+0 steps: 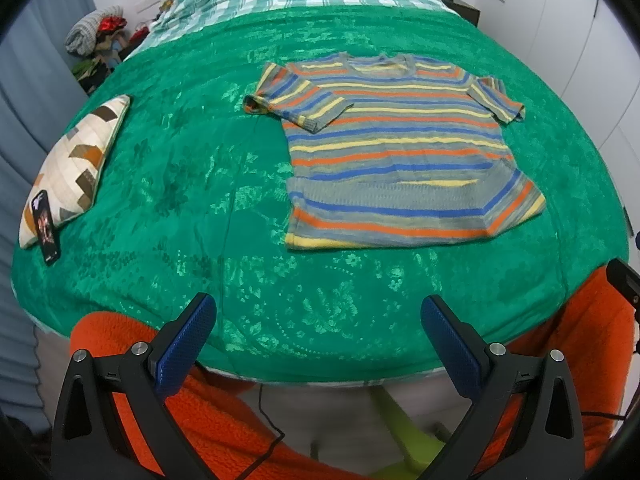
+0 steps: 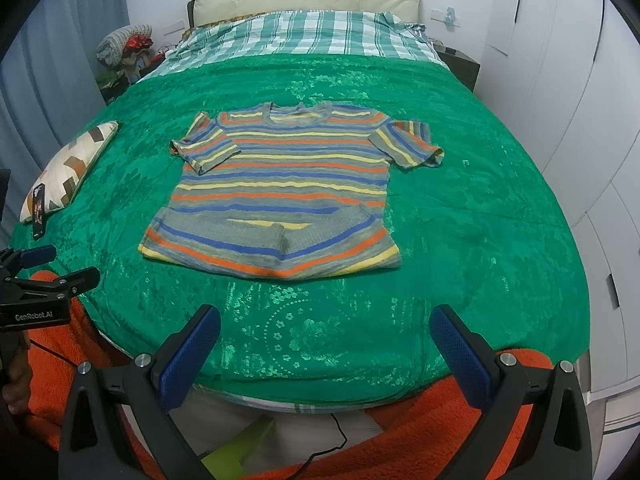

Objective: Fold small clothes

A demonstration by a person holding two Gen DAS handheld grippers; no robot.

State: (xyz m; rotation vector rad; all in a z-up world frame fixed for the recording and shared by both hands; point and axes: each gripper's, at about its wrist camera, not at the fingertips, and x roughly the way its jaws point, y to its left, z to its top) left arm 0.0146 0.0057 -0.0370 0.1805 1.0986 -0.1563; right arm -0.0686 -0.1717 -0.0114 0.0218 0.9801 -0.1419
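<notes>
A small striped knit T-shirt (image 1: 396, 148) (image 2: 280, 188), grey with orange, blue and yellow bands, lies flat on the green bedspread (image 1: 200, 184) (image 2: 460, 240), collar toward the headboard. Its bottom hem is turned up in a fold across the front. My left gripper (image 1: 318, 326) hangs open over the near edge of the bed, well short of the hem and empty. My right gripper (image 2: 326, 334) is likewise open and empty, near the bed's front edge. The left gripper (image 2: 60, 266) also shows at the left edge of the right wrist view.
A patterned cushion (image 1: 76, 164) (image 2: 68, 164) lies at the bed's left side with a dark phone (image 1: 46, 226) (image 2: 38, 208) leaning on it. Orange fleece sleeves (image 1: 224, 424) (image 2: 432, 420) fill the foreground. A plaid sheet (image 2: 304, 36) covers the head end; white cupboards (image 2: 568, 120) stand right.
</notes>
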